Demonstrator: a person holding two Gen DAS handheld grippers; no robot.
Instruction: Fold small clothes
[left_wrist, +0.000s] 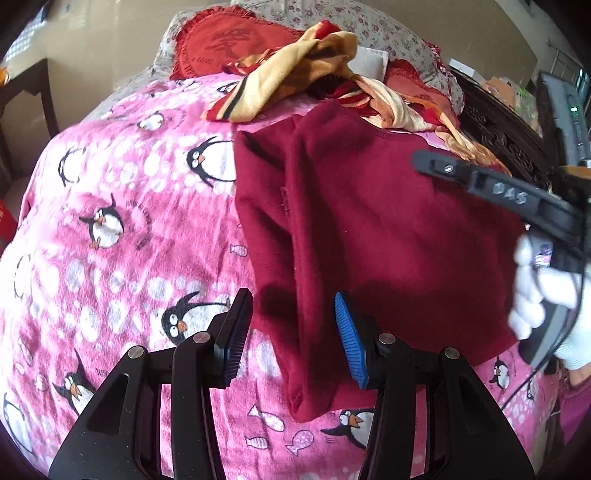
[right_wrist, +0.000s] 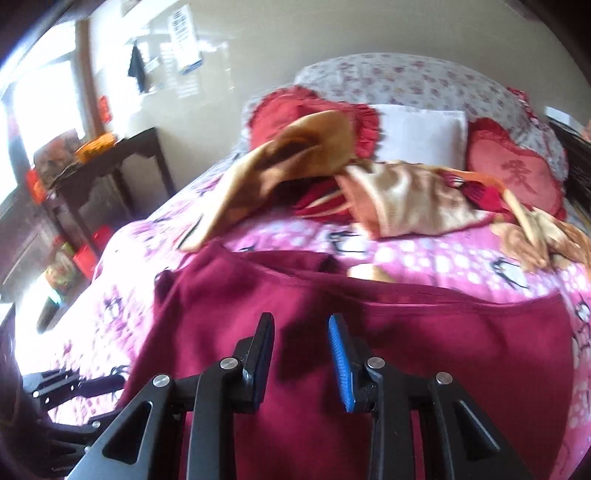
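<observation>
1. Two hand-held grippers, left (left_wrist: 293, 339) and right (right_wrist: 301, 360), both released, gripping nothing;
2. Maroon garment (left_wrist: 369, 221) lies partly folded on penguin blanket (left_wrist: 129, 240) of bed, beneath both grippers.

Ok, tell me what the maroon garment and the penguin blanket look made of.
Maroon garment: looks like soft matte knit, maybe fleece; no sheen, soft folds. Penguin blanket: seems plush printed fleece; fuzzy nap, blurred print edges.

raised "DAS" lettering on my right gripper (left_wrist: 511, 195) body, above the maroon garment (left_wrist: 369, 229), large red character on the heart cushion (right_wrist: 517, 177) beyond that garment, similar character on the other red cushion (left_wrist: 229, 44), wall papers too blurred to read
</observation>
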